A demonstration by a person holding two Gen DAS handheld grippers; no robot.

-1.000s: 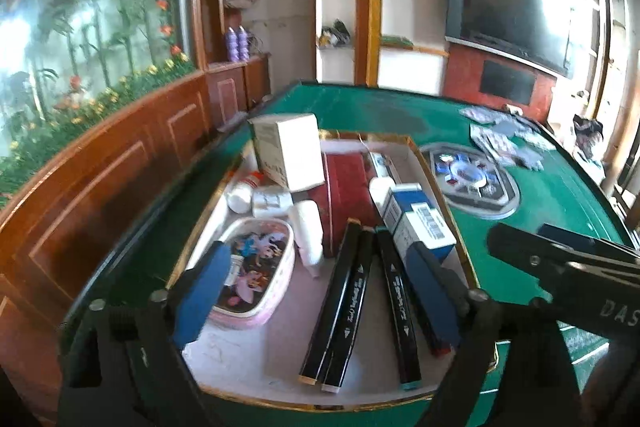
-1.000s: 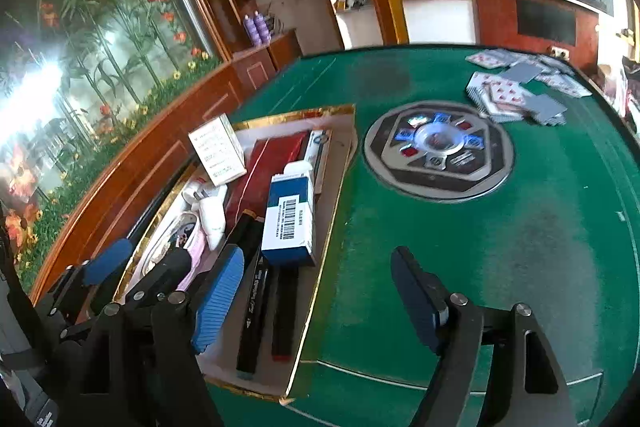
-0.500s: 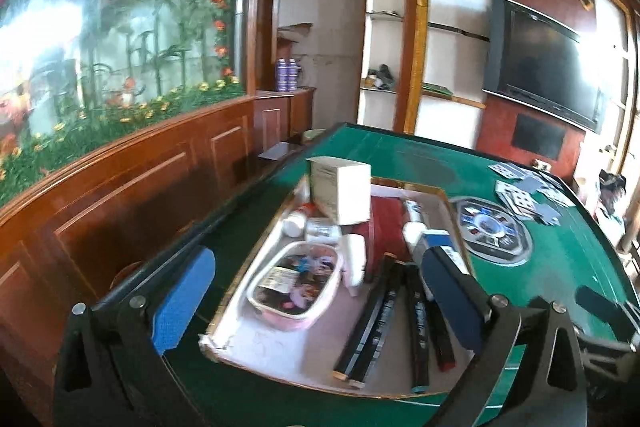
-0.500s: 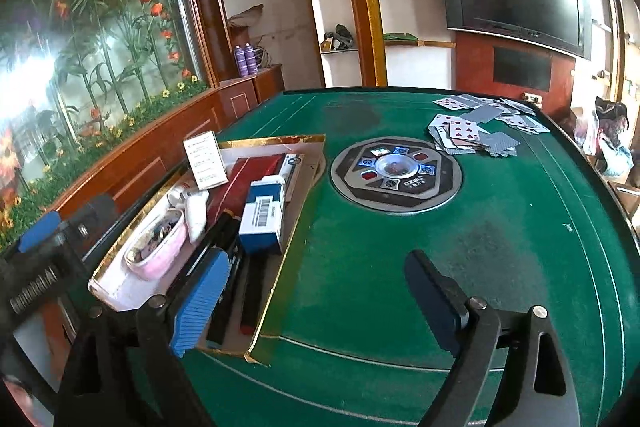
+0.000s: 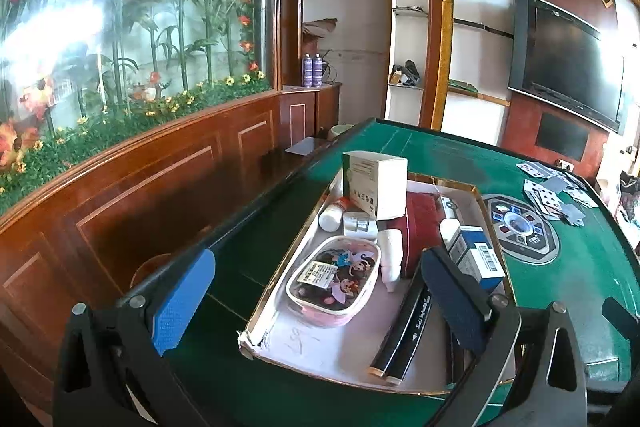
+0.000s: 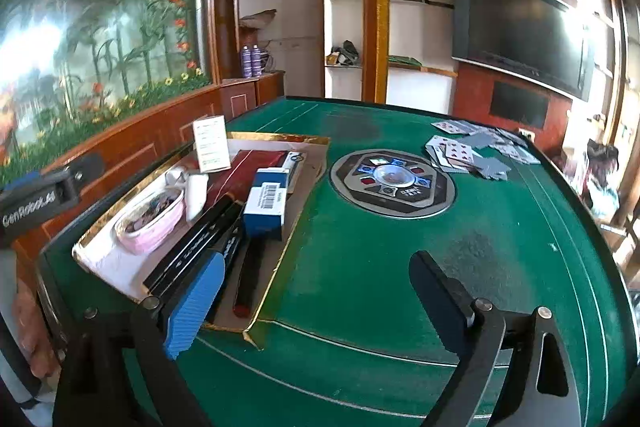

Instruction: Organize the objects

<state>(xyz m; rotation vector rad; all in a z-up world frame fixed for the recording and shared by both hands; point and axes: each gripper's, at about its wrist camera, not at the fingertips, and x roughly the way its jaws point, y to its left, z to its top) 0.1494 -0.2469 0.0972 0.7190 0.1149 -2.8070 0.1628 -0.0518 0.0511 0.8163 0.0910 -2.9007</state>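
A: Both tongs, left (image 5: 316, 303) and right (image 6: 316, 303), gape wide and hold nothing.
B: The markers (image 5: 404, 331) lie nearest in the tray (image 5: 256, 331), boxes (image 5: 376, 183) behind; a careless reach could roll one or tip the tall box.

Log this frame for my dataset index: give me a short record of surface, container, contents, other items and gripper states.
surface: green card table
container: gold-edged tray
contents: pink cartoon pouch, black markers, blue-and-white box, white box standing upright
other items: playing cards scattered at the table's far side
left gripper: open, empty
right gripper: open, empty
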